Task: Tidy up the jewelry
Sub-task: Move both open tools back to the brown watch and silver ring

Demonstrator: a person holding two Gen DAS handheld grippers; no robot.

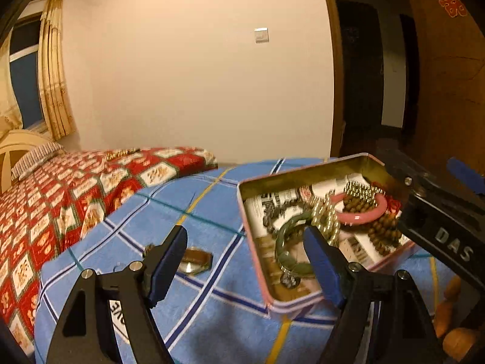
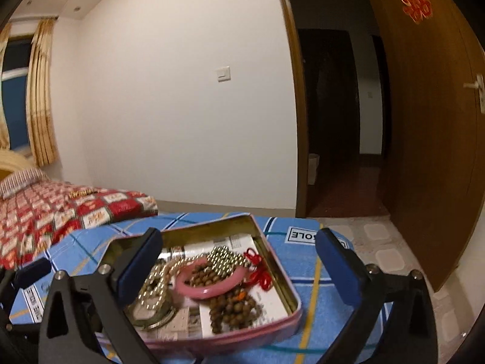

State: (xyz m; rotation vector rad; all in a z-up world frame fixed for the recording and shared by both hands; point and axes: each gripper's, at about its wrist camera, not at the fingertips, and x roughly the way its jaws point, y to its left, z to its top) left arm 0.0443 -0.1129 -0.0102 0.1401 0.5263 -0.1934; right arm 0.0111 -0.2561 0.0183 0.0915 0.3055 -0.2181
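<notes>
An open pink tin (image 1: 257,261) (image 2: 295,312) sits on a blue checked blanket (image 1: 200,212). It holds a pink bangle (image 1: 360,215) (image 2: 206,291), a green bangle (image 1: 288,236), brown wooden beads (image 1: 385,233) (image 2: 233,309), shiny silver bead strands (image 1: 327,215) (image 2: 221,257) and a red cord (image 2: 260,270). A small gold-toned piece (image 1: 194,261) lies on the blanket left of the tin. My left gripper (image 1: 245,242) is open and empty, its right finger over the tin's near left part. My right gripper (image 2: 239,245) is open and empty, straddling the tin.
A bed with a red patterned quilt (image 1: 75,194) lies to the left, with a gold item (image 1: 119,153) on it. An open wooden door (image 2: 424,121) and dark hallway are at the right. Orange wooden shapes (image 1: 451,312) sit low right.
</notes>
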